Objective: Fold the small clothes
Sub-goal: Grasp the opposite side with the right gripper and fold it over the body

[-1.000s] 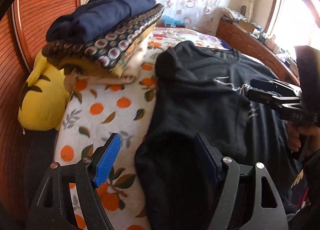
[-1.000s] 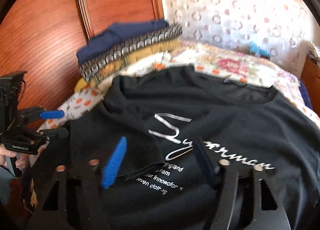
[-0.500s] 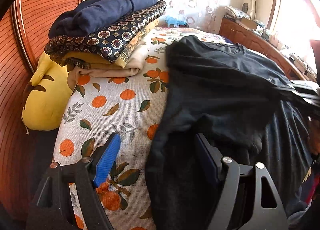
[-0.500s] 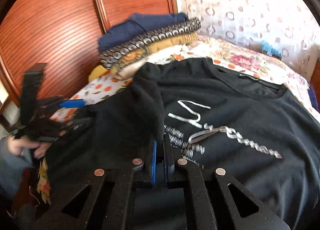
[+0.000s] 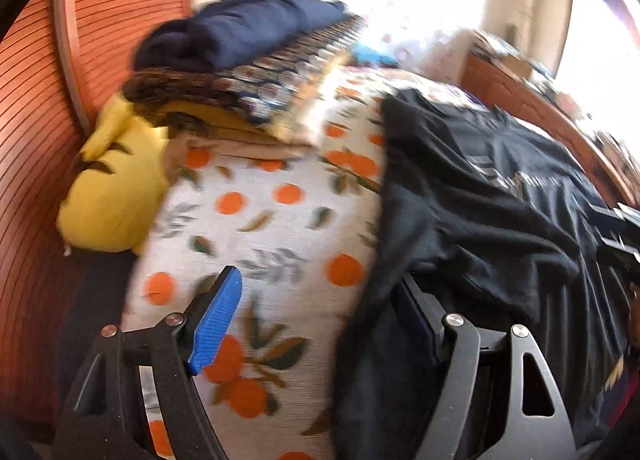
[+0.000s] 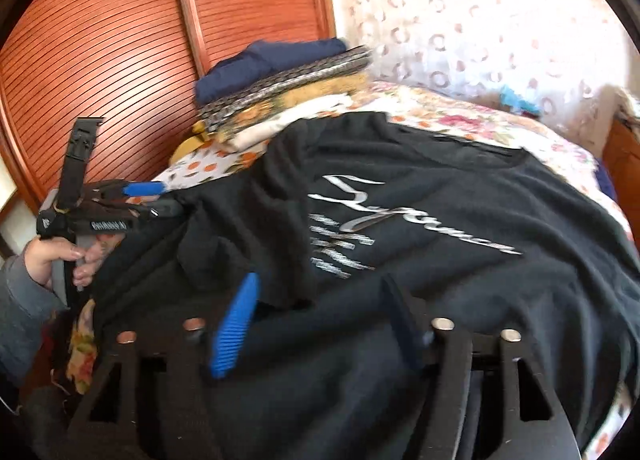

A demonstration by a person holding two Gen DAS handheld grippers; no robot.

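Both claws are standing wide: the left claw (image 5: 316, 324) and right claw (image 6: 320, 320) are hovering over the black T-shirt (image 6: 420, 220) lying on the bed (image 5: 272, 220).

Black cotton T-shirt with silver script print (image 6: 400, 228) lies chest-up in front of you across orange-patterned bedspread. Left sleeve side folded inward, rumpled over chest; collar at far end.

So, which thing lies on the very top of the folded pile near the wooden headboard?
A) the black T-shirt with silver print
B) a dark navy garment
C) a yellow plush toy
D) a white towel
B: the dark navy garment sits on top of the folded pile, above the patterned layer.
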